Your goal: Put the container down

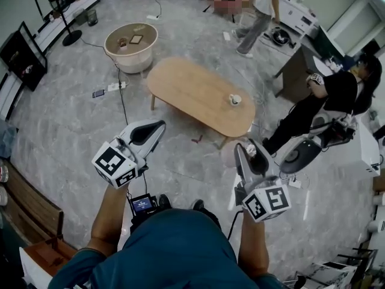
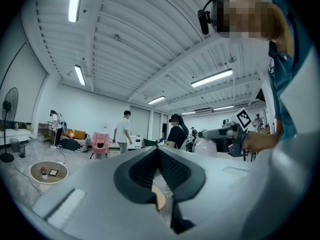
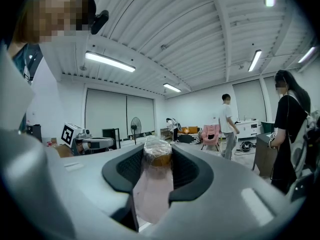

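Note:
The container is a pale pink see-through tube with a brown top wrapped in clear film. In the right gripper view it stands upright between the jaws of my right gripper, which is shut on it. The head view shows that gripper held in the air near the right end of a low oval wooden table, the container's top peeping out at its tip. My left gripper hovers over the floor in front of the table. Its jaws meet at the tips, with nothing between them.
A white cup sits on the table's right end. A round white tub table and a standing fan are at the back left. One person sits at the right; another walks at the back. Cables and a power strip lie on the floor.

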Tool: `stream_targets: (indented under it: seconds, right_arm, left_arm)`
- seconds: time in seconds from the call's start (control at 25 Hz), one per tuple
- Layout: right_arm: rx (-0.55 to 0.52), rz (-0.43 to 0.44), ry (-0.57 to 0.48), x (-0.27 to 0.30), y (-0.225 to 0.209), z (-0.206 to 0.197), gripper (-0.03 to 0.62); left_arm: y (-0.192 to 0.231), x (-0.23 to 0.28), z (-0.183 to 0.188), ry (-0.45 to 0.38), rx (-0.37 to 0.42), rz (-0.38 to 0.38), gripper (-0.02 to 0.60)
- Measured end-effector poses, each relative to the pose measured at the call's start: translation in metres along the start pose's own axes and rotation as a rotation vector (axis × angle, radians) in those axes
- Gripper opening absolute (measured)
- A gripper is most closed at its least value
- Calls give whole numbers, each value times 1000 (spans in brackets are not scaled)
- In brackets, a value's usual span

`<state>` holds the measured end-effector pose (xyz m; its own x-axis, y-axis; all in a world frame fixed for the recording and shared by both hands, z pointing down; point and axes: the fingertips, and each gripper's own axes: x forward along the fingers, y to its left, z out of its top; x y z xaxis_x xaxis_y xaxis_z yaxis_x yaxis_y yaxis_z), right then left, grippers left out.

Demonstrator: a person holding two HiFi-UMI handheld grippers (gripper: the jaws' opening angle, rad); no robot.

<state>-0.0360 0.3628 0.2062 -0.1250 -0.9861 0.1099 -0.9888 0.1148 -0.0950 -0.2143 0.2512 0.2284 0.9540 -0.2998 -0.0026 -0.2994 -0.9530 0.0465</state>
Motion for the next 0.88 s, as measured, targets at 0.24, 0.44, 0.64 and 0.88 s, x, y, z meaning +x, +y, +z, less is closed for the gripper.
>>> stream_targets:
  seconds: [0.24, 0.44, 0.64, 0.88]
  right_arm:
    - [-5, 2, 12, 12, -5, 1, 146]
    - [-5, 27, 10, 29, -29, 7, 146]
    - [20, 81, 12, 56, -61, 1, 146]
    - [37, 141, 18, 92, -113, 7, 146]
  left_arm:
    - [8, 9, -1, -7, -16, -6, -3]
    - [16, 28, -2, 9, -19, 26, -3]
    - [30, 51, -7, 34, -11, 88, -4]
    - [45, 98, -1, 53, -2, 157, -3]
